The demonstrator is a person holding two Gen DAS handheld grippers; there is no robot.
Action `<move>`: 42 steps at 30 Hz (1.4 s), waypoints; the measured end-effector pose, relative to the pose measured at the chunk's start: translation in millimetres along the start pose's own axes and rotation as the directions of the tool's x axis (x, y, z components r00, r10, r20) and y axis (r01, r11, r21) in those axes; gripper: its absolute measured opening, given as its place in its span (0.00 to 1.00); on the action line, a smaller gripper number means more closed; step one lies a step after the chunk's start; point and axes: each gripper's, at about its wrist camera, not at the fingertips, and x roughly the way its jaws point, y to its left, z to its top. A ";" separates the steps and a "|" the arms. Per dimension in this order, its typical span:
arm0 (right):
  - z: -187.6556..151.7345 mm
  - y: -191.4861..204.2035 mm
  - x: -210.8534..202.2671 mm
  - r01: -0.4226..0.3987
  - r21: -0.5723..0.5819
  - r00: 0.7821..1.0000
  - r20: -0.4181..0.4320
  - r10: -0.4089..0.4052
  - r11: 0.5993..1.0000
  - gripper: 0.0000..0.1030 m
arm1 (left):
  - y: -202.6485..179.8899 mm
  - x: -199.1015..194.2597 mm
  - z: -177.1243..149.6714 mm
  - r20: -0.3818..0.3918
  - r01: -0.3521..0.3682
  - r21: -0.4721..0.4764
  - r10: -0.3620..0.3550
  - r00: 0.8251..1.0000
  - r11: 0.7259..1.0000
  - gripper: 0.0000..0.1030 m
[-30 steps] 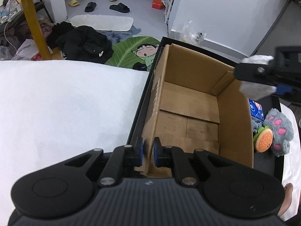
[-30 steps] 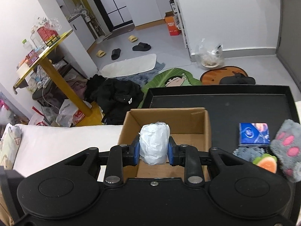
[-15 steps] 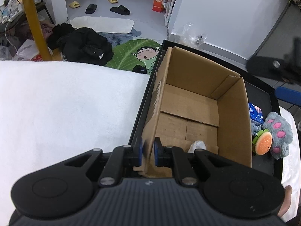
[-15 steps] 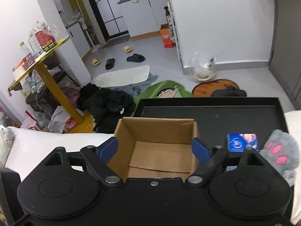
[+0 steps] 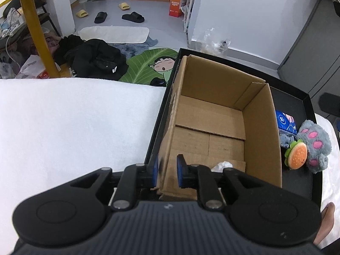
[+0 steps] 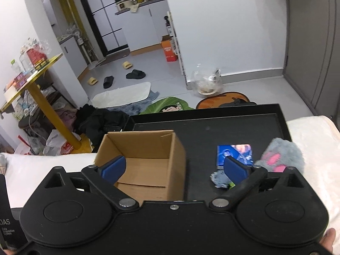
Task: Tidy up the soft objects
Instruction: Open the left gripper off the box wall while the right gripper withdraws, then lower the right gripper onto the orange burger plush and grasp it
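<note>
An open cardboard box [image 5: 214, 127] stands on a black tray [image 5: 297, 97]. My left gripper [image 5: 166, 172] straddles the box's near left wall, its pads a little apart from the cardboard. A white crumpled wad [image 5: 222, 165] lies in the box's near corner. Right of the box lie a blue tissue pack [image 5: 285, 122], a grey paw plush [image 5: 314, 144] and a burger plush [image 5: 296, 155]. My right gripper [image 6: 174, 169] is open and empty above the box [image 6: 144, 165] and the tissue pack [image 6: 233, 153], with the paw plush [image 6: 280, 157] to its right.
The tray [image 6: 212, 127] rests on a white blanket [image 5: 74, 123]. Beyond the edge are floor mats, black clothes [image 5: 95, 57], slippers and a yellow table leg [image 5: 40, 40].
My right gripper opened and let go of the white wad, which now lies in the box. It then pulled back and to the right. My left gripper's pads have eased apart on the box wall.
</note>
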 end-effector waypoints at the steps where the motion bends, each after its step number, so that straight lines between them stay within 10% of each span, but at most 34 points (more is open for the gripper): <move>1: -1.3 -4.4 -1.8 0.002 0.006 1.000 0.001 -0.002 1.000 0.97 | -1.3 -0.6 -0.2 0.002 -0.002 0.005 0.002 1.000 1.000 0.19; 18: -24.0 -73.0 -4.1 0.043 0.113 0.997 -0.061 -0.036 0.993 0.97 | -10.7 -15.0 -3.4 0.055 -0.018 0.036 0.016 0.998 0.999 0.54; 42: -66.2 -110.1 27.5 0.069 0.201 0.994 -0.101 -0.049 0.977 0.87 | -31.0 -9.8 -4.4 0.040 -0.060 0.125 0.056 0.998 0.990 0.58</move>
